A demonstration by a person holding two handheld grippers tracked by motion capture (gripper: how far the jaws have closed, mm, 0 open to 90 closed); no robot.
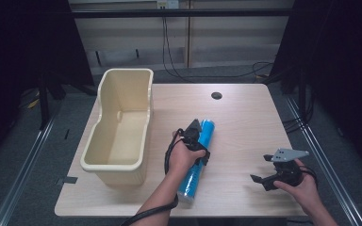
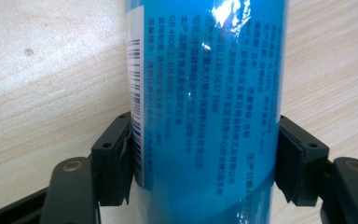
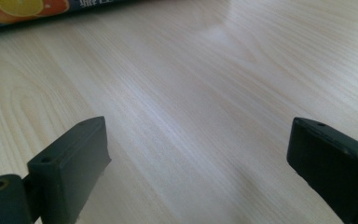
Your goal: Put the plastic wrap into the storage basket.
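A long blue tube-shaped pack [image 1: 191, 181] with printed text and a barcode lies lengthways near the middle of the wooden table [image 1: 245, 127]. My left gripper [image 1: 194, 134] comes down on it from above. In the left gripper view the black pads [image 2: 116, 154] press on both sides of the blue pack [image 2: 205, 93], so the left gripper [image 2: 205, 158] is shut on it. My right gripper [image 1: 261, 168] sits low at the front right, pointing left, open with nothing between its fingers [image 3: 79, 158]; bare wood shows in the gap of the right gripper [image 3: 200, 149].
A cream plastic bin [image 1: 104, 165] stands on the table's left side, with nothing visible inside it. A dark cable hole [image 1: 216, 95] is near the far edge. A strip of wrapper printed with orange fruit [image 3: 23, 9] crosses the top left of the right gripper view.
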